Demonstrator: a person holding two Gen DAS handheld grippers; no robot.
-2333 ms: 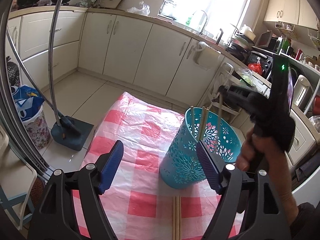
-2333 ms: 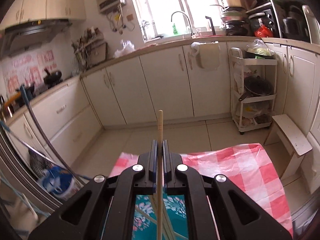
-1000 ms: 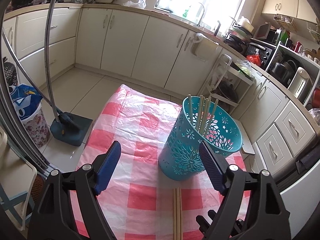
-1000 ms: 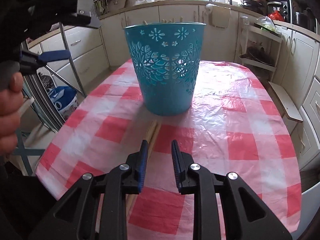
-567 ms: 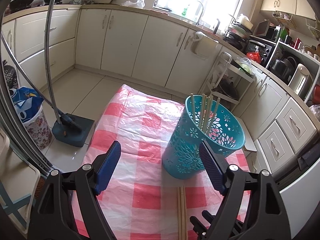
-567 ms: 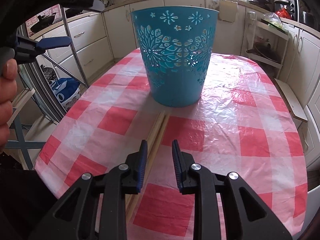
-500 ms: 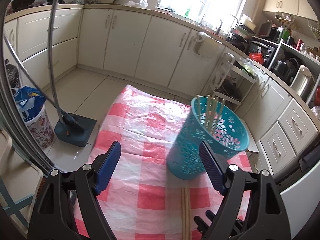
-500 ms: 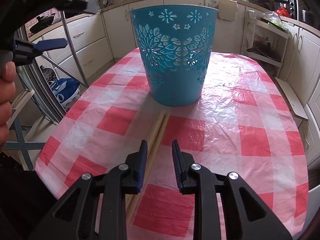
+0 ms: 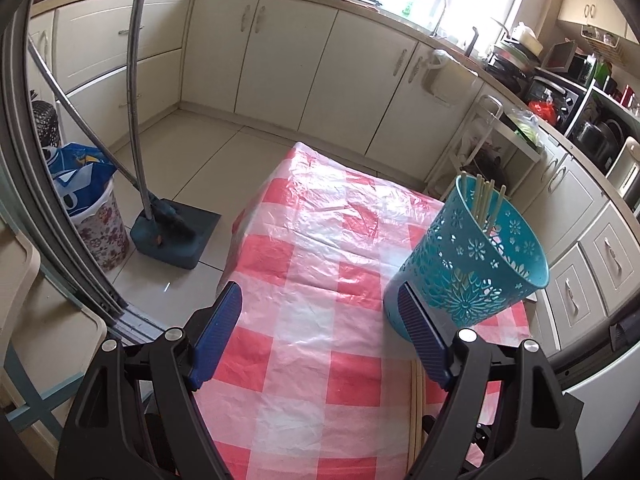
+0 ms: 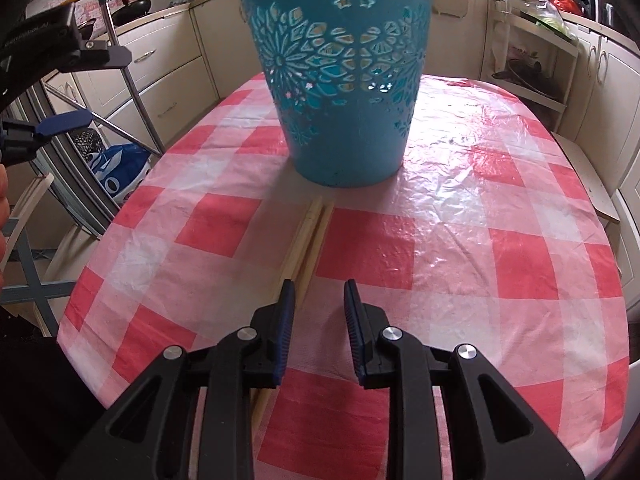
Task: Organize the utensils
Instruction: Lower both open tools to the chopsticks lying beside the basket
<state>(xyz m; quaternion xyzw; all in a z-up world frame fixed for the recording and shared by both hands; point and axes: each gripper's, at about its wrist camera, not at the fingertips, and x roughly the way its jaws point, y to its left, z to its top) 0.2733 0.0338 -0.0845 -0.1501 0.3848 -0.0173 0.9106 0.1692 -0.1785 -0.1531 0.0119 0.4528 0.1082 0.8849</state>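
While the right tongs hang slightly apart and empty over the chopsticks, which lie on the checked surface just in front of the blue basket, they should straddle one stick squarely before closing. The left tongs gape wide, empty, beside the basket.

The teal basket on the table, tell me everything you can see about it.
The basket is teal and looks like plastic, a round tapered bucket, wider at the rim than at the base. Its wall is pierced with flower and star cutouts, while the bottom band is solid. It stands upright on the red-and-white checked tablecloth. Several pale chopsticks stand inside, leaning against the wall. Two more chopsticks lie on the cloth, their tips close to its base. Neither tongs touches it.
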